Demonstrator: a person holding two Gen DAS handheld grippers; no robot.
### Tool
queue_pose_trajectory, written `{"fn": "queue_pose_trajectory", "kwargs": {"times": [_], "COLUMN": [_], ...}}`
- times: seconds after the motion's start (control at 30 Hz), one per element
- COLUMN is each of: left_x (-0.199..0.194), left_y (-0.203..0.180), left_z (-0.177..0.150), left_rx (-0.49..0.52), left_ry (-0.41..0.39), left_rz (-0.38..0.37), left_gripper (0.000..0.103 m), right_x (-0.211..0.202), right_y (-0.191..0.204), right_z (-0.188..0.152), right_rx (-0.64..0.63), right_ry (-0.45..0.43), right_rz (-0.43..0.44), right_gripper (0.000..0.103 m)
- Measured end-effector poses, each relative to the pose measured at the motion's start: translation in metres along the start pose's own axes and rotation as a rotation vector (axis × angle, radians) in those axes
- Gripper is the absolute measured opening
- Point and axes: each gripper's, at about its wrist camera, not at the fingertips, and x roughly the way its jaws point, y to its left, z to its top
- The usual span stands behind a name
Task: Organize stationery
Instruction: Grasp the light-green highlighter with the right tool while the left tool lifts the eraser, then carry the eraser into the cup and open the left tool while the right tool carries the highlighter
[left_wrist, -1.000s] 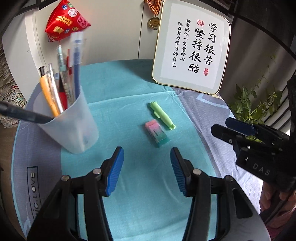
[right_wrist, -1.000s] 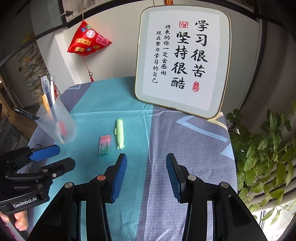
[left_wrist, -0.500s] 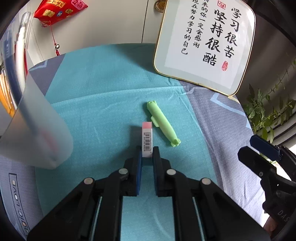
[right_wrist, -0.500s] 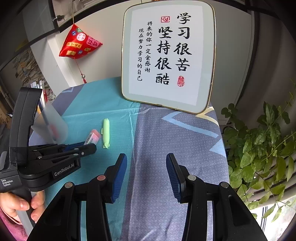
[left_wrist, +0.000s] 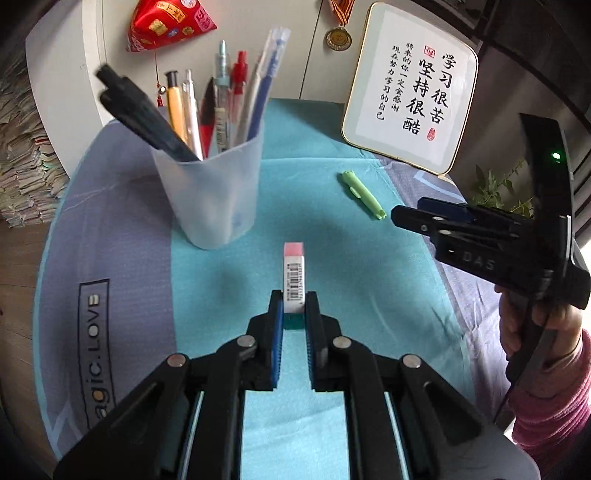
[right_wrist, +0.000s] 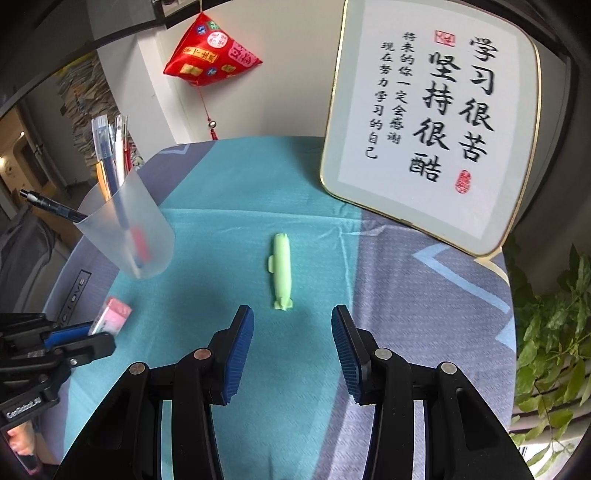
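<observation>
Your left gripper (left_wrist: 294, 308) clamps the eraser (left_wrist: 294, 277) at its teal end, lifted above the tablecloth (left_wrist: 332, 236) centre. It is light and rubbery; grip gently. Right gripper (right_wrist: 291, 332) gapes empty.

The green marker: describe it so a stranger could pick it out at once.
Start at the framed calligraphy board leaning at the back of the table. On the teal cloth just in front lies the green marker, alone and flat. Every other pen stands in the frosted cup.

I read 学习很苦 坚持很酷 on the plaque (right_wrist: 428, 122), "agic.LOVE" on the cloth (left_wrist: 94, 354), "DAS" on the right hand-held gripper (left_wrist: 406, 218), "GenRobot.AI" on the left hand-held gripper (right_wrist: 99, 338).
</observation>
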Motion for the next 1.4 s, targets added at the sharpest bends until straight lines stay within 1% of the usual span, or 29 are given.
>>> {"fn": "queue_pose_trajectory", "kwargs": {"times": [0.07, 0.17, 0.23, 0.3, 0.33, 0.37, 0.4, 0.53, 0.63, 0.9, 1.07, 1.2, 1.4], "left_x": [-0.008, -0.013, -0.013, -0.012, -0.012, -0.013, -0.012, -0.014, -0.015, -0.025, -0.035, -0.039, -0.045], "left_y": [0.004, 0.011, 0.014, 0.014, 0.014, 0.014, 0.014, 0.019, 0.024, 0.029, 0.029, 0.034, 0.038], "left_z": [-0.001, -0.002, -0.002, -0.002, -0.002, -0.002, -0.002, -0.002, -0.003, -0.004, 0.004, 0.013, 0.021], "left_rx": [0.005, -0.006, -0.007, -0.005, -0.003, -0.002, -0.002, -0.005, -0.014, -0.018, -0.013, -0.026, -0.020], "left_ry": [-0.024, -0.037, -0.038, -0.039, -0.040, -0.042, -0.045, -0.052, -0.053, -0.072, -0.090, -0.091, -0.119], "left_rz": [0.015, 0.011, 0.007, -0.001, -0.005, -0.009, -0.011, -0.016, -0.020, -0.048, -0.054, -0.063, -0.030], "left_gripper": [0.009, 0.009, 0.009, 0.009, 0.009, 0.009, 0.009, 0.009, 0.009, 0.009, 0.009, 0.009, 0.009], "right_x": [0.008, 0.019, 0.027, 0.035, 0.040, 0.042, 0.042, 0.036, 0.022, -0.022, -0.041, -0.052, -0.064], "right_y": [0.007, 0.013, 0.015, 0.017, 0.018, 0.019, 0.021, 0.028, 0.030, 0.044, 0.057, 0.065, 0.076], "right_z": [0.004, 0.009, 0.010, 0.009, 0.009, 0.008, 0.007, 0.001, -0.003, -0.012, -0.014, -0.016, -0.020], "right_rx": [-0.023, -0.055, -0.066, -0.074, -0.076, -0.081, -0.094, -0.122, -0.107, -0.122, -0.135, -0.134, -0.151], "right_ry": [-0.002, 0.005, 0.015, 0.036, 0.052, 0.059, 0.056, 0.055, 0.045, 0.002, -0.029, -0.034, -0.050], "right_rz": [-0.011, -0.022, -0.045, -0.045, -0.044, -0.052, -0.061, -0.086, -0.067, -0.060, -0.044, -0.018, -0.013], "right_gripper": [0.044, 0.044, 0.043, 0.033, 0.020, 0.014, 0.013, 0.013, 0.013, 0.013, 0.013, 0.013, 0.013]}}
